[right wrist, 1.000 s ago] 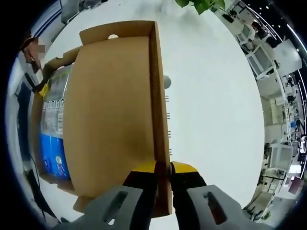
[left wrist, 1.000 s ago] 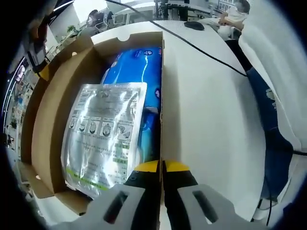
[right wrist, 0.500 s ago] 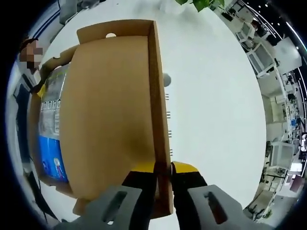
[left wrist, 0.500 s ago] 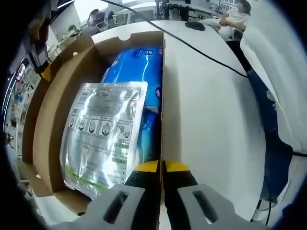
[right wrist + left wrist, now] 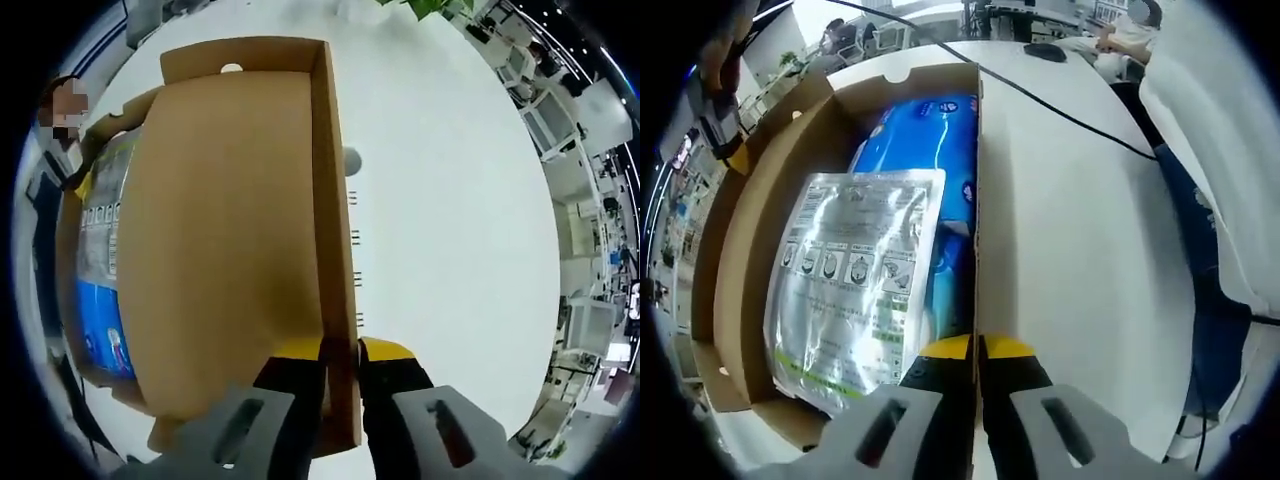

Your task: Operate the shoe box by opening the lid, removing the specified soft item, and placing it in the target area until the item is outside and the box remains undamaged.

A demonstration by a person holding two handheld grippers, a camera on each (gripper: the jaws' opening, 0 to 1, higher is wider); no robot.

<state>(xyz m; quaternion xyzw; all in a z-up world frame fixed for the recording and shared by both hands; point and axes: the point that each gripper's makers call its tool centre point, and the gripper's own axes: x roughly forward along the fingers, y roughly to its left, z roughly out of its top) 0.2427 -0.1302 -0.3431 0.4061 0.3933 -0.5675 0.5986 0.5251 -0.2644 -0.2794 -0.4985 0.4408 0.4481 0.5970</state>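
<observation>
Everywhere white table [image 5: 1070,230], office desks beyond; each hand-held gripper [image 5: 977,349] [image 5: 339,350] pinched tight on shoe box [image 5: 760,200] cardboard.

**Box open, 2 packs inside**

The cardboard box [image 5: 750,230] lies on the white table [image 5: 1070,230], its lid [image 5: 230,230] raised — in the right gripper view the lid's plain brown panel stands over the contents. Inside, a silver foil pouch [image 5: 855,285] with printed pictograms lies flat on top of a blue pack [image 5: 925,150], covering its near part. The blue pack rests against the box's right wall — both still inside.
</observation>
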